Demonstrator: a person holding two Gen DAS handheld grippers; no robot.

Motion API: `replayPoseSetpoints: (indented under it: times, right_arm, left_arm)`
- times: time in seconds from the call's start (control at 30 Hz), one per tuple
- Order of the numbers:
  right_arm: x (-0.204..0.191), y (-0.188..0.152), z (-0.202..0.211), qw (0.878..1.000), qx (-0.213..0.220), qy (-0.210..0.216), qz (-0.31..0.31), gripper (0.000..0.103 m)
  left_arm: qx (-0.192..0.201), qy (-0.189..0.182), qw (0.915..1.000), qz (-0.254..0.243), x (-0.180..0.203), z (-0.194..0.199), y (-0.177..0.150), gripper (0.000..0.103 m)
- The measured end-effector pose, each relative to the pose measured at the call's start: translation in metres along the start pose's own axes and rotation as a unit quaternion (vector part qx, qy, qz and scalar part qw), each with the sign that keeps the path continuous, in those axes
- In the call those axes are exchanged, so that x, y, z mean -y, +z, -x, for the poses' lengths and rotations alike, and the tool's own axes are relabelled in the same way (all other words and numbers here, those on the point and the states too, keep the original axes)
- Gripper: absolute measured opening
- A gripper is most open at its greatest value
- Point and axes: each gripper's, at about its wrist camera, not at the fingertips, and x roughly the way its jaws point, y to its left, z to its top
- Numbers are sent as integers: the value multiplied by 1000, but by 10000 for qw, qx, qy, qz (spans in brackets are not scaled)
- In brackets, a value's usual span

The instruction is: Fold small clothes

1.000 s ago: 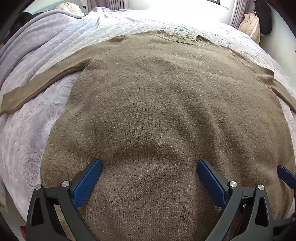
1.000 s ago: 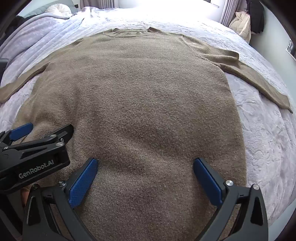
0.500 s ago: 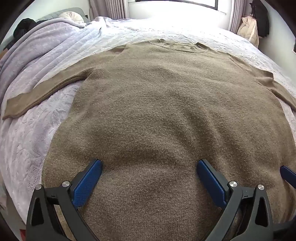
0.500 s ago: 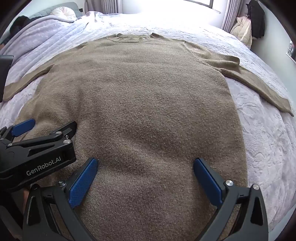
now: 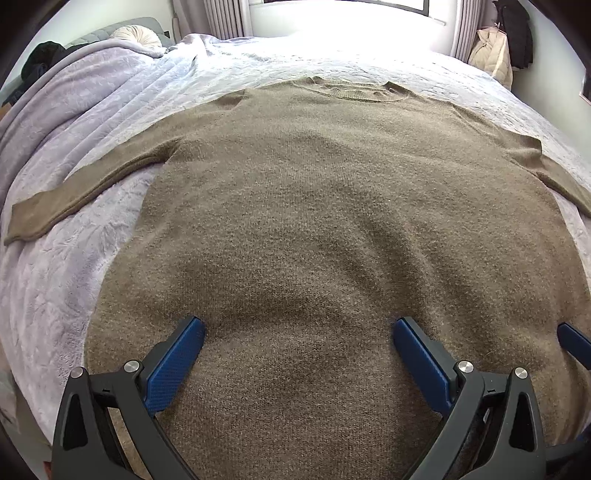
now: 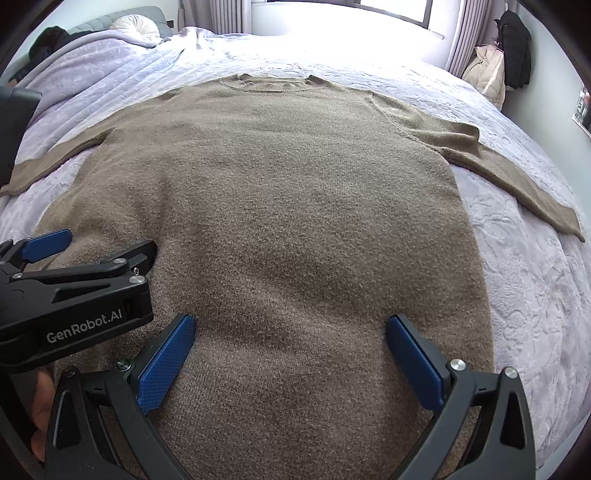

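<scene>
One brown knit sweater (image 5: 325,229) lies flat on a bed (image 5: 74,258), spread out ahead of both claws with its neckline at the far end and its hem nearest them. There is one sweater, with two sleeves. The left sleeve (image 5: 85,184) stretches out to the left of the left claw (image 5: 297,354). The right sleeve (image 6: 517,177) stretches out to the right of the right claw (image 6: 290,349).

Both claws are spread wide and grip nothing. They hover side by side above the lower part of the sweater, the left claw just to the left of the right one. Whether the blue fingers (image 5: 173,369) touch the knit cannot be told.

The sweater looks soft, thick and fuzzy, probably light for its size. It would likely sag and stretch when lifted, and bunch up if dragged over the textured bed cover. The fuzzy surface should give the padded fingers good grip. Soft ripples show in the cloth just ahead of the left claw.

Good places to take hold seem to be a sleeve cuff, a shoulder, or a hem corner. Pinching one layer only could pull the front away from the back, so a grip at an edge, catching both layers, seems safer.

Also in view are one round pillow (image 5: 136,35) far ahead to the left and coats (image 6: 498,62) hanging far ahead to the right.
</scene>
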Motion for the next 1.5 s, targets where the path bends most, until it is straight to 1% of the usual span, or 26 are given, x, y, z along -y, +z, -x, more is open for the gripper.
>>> replayPoseSetpoints:
  times: [0.43,0.63,0.87,0.97,1.03,1.13,1.2,1.3,1.4,1.5]
  right_arm:
    - [-3,-1,-2,10000,4,-40,-14,103]
    - [-2,-5,-1,10000,27,-36,-1,103]
    - [-1,-2,-1,10000,8,-22,4,103]
    - [2,1,2,9999,-23,53,-108,103]
    - [3,2,6,9999,45,30,-107,103]
    - [3,3,12,9997,181,-151,-65,103]
    - [5,5,17,9993,303,-192,-49,103]
    - [10,9,27,9985,527,-144,-35,103]
    - [15,15,30,9978,655,35,-22,103]
    - [27,22,29,9974,721,-16,-89,103]
  left_arm:
    - [67,15,10000,-67,-3,0,-9,103]
    - [32,63,10000,-66,-2,2,-7,103]
    - [-58,79,9999,-18,-1,5,-3,103]
    - [-30,90,9999,-35,1,10,-1,103]
    - [6,74,9999,-74,3,15,0,103]
    - [47,4,9999,-104,5,20,2,103]
    - [85,-19,9999,-115,6,25,3,103]
    - [160,-118,9998,-52,6,33,7,103]
    - [159,-238,9996,-38,8,34,16,103]
    - [128,-218,9997,-43,14,30,32,103]
